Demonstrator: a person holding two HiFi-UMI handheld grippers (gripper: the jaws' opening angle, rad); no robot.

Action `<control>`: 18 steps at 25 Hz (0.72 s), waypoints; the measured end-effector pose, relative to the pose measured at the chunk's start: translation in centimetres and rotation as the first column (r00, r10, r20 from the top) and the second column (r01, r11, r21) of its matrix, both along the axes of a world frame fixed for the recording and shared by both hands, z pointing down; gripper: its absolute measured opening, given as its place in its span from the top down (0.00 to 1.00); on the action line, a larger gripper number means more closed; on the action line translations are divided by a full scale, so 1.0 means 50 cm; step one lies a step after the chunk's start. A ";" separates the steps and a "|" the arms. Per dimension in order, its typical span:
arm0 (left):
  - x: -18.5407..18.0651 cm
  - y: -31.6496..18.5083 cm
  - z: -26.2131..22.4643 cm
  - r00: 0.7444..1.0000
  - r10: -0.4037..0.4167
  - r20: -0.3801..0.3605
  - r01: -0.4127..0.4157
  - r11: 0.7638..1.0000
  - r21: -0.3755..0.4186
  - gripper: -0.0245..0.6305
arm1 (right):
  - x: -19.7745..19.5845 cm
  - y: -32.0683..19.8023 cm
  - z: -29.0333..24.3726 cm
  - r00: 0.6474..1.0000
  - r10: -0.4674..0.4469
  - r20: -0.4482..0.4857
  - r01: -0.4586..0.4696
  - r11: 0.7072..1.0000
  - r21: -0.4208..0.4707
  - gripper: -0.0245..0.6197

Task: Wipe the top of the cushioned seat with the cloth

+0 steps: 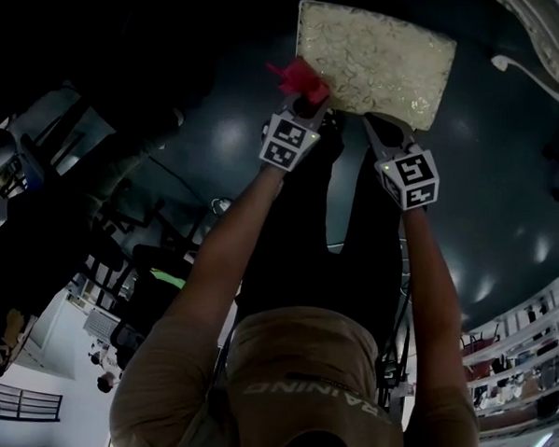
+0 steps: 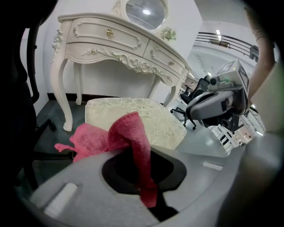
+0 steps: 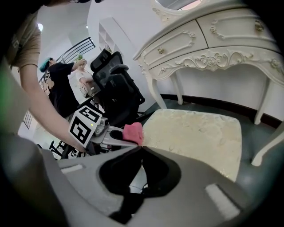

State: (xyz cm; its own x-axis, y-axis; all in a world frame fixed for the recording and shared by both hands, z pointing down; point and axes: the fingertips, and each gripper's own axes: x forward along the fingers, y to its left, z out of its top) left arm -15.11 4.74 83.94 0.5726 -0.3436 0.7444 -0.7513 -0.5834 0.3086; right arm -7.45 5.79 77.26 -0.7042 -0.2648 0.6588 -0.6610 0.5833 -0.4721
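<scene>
Down on the dark floor, in front of the white dressing table (image 2: pixel 115 44), sits the cushioned seat (image 1: pixel 377 59), cream patterned top fully bare, nothing on it. Both grippers are at its near edge. Left gripper (image 1: pixel 304 102) is at the near left corner, jaws clamped on the pink cloth (image 2: pixel 128 133); one strip runs down into the pinch, the rest bunches loose out front and flops to the left. Right gripper (image 3: pixel 141 147) is just beside the near edge further right, jaws pressed together with nothing between them, so it's idle. From the right gripper view the cloth sits level with the seat's left edge, right at the corner. Can't tell whether it is touching the fabric or just off it. My read: this is the approach/start of the wipe, no sign of a stroke across the top yet. Next move calls for lowering the left gripper so the loose bunch, not the jaw tips, lies flat on the cushion, then dragging across the top in passes from this corner outward. Keep the grip tight; the cloth is held by a narrow strip and could pull out under drag. Right gripper should stay clear of the path.
</scene>
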 end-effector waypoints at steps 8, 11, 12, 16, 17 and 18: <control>0.080 -0.001 0.008 0.999 -0.032 -0.005 0.032 0.999 -0.015 0.91 | 0.097 -0.006 0.007 0.998 0.063 0.007 -0.063 0.998 -0.009 0.95; 0.119 -0.003 0.010 1.000 -0.024 -0.003 0.024 0.999 -0.023 0.91 | 0.139 -0.003 0.014 0.997 0.081 0.004 -0.081 0.997 -0.015 0.95; 0.132 -0.005 0.011 1.000 -0.021 -0.005 0.021 0.999 -0.025 0.91 | 0.153 -0.001 0.017 0.996 0.087 0.003 -0.087 0.996 -0.018 0.95; 0.182 -0.009 0.013 1.000 -0.022 -0.014 0.021 0.999 -0.027 0.91 | 0.201 0.010 0.028 0.993 0.114 -0.002 -0.114 0.993 -0.029 0.95; 0.191 -0.009 0.015 0.999 -0.034 -0.012 0.033 0.999 -0.027 0.91 | 0.211 0.012 0.030 0.993 0.118 0.001 -0.118 0.993 -0.030 0.95; 0.200 -0.010 0.017 0.999 -0.045 -0.011 0.045 0.999 -0.029 0.91 | 0.222 0.013 0.031 0.993 0.120 0.004 -0.120 0.992 -0.030 0.95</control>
